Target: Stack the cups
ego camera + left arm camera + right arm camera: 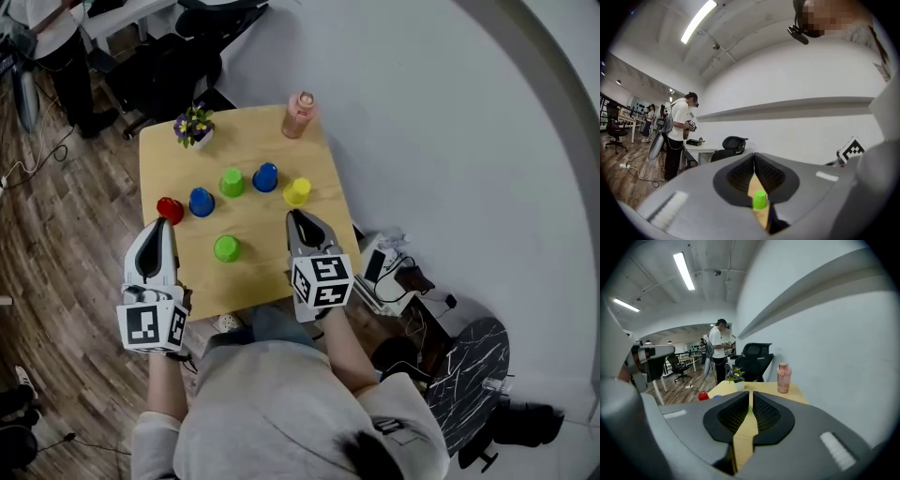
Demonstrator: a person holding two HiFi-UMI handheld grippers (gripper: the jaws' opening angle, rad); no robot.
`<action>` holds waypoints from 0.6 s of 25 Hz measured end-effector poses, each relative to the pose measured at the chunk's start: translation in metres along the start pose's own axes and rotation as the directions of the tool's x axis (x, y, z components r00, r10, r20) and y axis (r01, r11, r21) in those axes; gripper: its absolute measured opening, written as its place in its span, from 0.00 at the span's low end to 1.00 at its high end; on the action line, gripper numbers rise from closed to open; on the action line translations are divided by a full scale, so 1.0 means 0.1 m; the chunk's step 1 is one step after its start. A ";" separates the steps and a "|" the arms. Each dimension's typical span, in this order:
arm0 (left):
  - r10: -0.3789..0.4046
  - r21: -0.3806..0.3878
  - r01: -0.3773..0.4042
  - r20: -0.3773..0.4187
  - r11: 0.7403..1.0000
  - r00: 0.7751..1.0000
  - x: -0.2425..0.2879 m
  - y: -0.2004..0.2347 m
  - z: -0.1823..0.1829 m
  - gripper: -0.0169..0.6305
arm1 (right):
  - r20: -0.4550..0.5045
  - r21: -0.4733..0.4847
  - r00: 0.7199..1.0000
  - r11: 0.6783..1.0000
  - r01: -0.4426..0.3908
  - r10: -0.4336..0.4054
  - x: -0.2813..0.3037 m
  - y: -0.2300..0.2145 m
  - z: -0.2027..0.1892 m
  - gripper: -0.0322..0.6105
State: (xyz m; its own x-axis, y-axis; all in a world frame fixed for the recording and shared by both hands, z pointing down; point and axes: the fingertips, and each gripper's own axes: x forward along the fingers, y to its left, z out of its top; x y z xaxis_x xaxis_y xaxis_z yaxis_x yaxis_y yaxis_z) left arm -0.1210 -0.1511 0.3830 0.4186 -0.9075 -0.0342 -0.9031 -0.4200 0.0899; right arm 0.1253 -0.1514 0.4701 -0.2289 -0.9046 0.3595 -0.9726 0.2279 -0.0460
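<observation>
Cups [232, 182] stand apart and unstacked on the table [262, 272] in the head view, likely spaced so each can be taken singly, with the left gripper [161, 225] and right gripper [296, 216] near its front edge. The left gripper view shows its jaws pressed together and empty, a green cup [760, 199] ahead of them. The right gripper view shows its jaws likewise closed on nothing, and shows the pink bottle [783, 378] side-on.
</observation>
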 end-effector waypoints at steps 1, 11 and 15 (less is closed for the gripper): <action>0.007 -0.002 -0.007 -0.005 1.000 1.000 0.03 0.01 -0.02 0.12 | -0.023 0.012 1.000 1.000 0.006 -0.006 0.07 -0.09 -0.06 0.06; 0.093 -0.009 -0.094 -0.072 0.995 0.993 0.34 0.15 -0.23 0.12 | -0.208 0.018 0.977 0.999 0.045 -0.040 0.77 -0.82 -0.54 0.38; 0.131 -0.012 -0.133 -0.097 0.991 0.987 0.42 0.23 -0.34 0.12 | -0.286 -0.003 0.956 0.998 0.061 -0.059 1.00 -0.99 -0.81 0.43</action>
State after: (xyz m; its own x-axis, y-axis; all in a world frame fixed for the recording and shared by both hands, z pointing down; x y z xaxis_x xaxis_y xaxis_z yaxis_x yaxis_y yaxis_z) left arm -0.1206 -0.1981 0.4175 0.3041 -0.9497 0.0744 -0.9494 -0.2957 0.1061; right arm 0.2017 -0.2348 0.5860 -0.1503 -0.7756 0.6131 -0.9846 0.1736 -0.0218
